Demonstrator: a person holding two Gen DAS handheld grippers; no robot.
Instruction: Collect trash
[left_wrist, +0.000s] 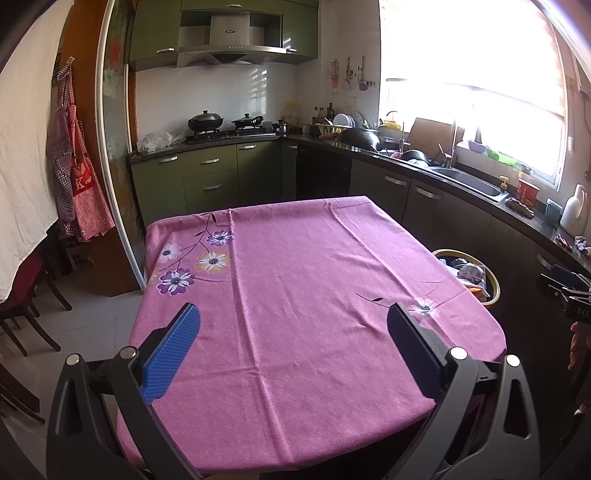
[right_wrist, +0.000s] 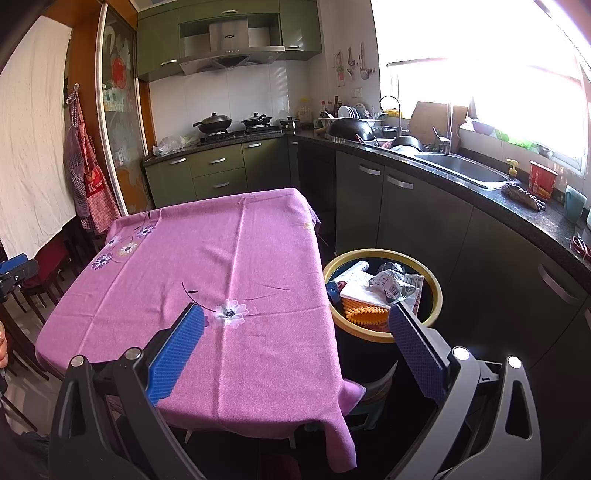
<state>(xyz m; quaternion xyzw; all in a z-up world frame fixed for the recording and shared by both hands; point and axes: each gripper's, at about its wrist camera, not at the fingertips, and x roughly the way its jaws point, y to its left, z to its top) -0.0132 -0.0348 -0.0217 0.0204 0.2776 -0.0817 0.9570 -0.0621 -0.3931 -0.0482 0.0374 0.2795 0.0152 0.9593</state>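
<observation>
A yellow-rimmed trash bin stands on the floor right of the table, holding paper, wrappers and an orange item. Its rim also shows in the left wrist view. The table carries a pink flowered cloth, with nothing lying on it. My left gripper is open and empty above the table's near half. My right gripper is open and empty, over the table's near right corner, its right finger in front of the bin.
A dark L-shaped kitchen counter with sink, pots and dishes runs along the back and right. Dark wooden chairs stand left of the table. Aprons hang on the left wall.
</observation>
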